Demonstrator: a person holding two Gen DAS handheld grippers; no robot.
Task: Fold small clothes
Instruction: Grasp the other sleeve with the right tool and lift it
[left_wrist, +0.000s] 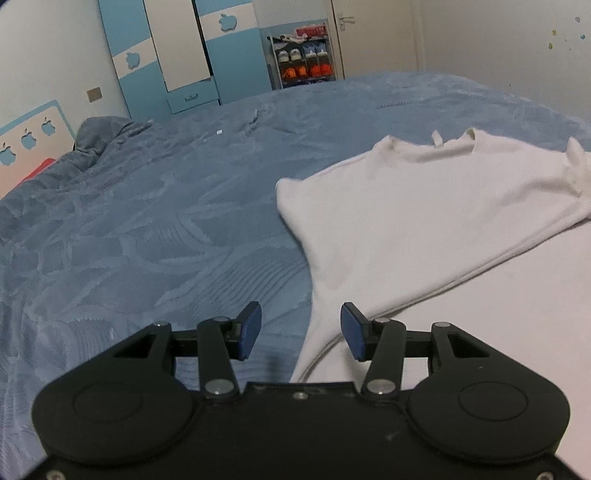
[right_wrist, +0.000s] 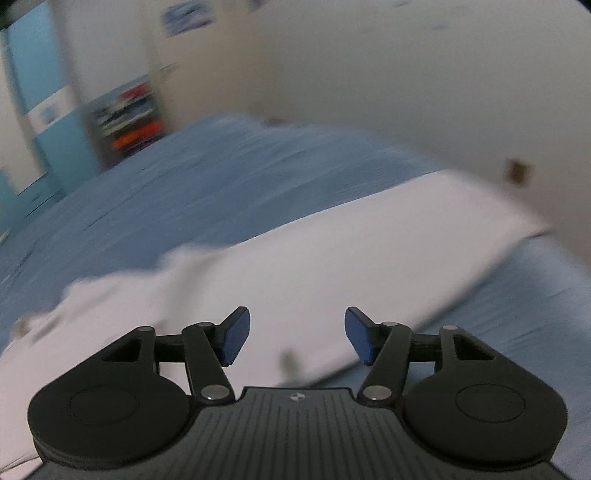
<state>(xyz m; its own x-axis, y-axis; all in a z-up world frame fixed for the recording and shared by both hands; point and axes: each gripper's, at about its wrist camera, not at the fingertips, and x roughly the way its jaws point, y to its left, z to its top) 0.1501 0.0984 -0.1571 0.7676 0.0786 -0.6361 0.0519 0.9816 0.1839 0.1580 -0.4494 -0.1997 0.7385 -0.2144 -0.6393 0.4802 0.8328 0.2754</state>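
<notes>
Nearest you in the left wrist view, your black left gripper with blue pads (left_wrist: 301, 330) hangs with its jaws spread and nothing between them, poised over the near left edge of the white knit garment (left_wrist: 424, 229), where cloth meets the textured blue bedspread (left_wrist: 147, 229). The garment lies spread on the bed from 6 o'clock up toward 2 o'clock, its far part folded over the near part, neckline at about 1 o'clock. In the blurred right wrist view, your black right gripper with blue pads (right_wrist: 297, 334) is likewise released and empty, above the same white garment (right_wrist: 332, 258), which runs from 8 o'clock to 2 o'clock. Farther off, at 11 o'clock, stands a blue and white wardrobe (left_wrist: 184, 51), with a loaded shoe rack (left_wrist: 303, 59) at 12 o'clock.
</notes>
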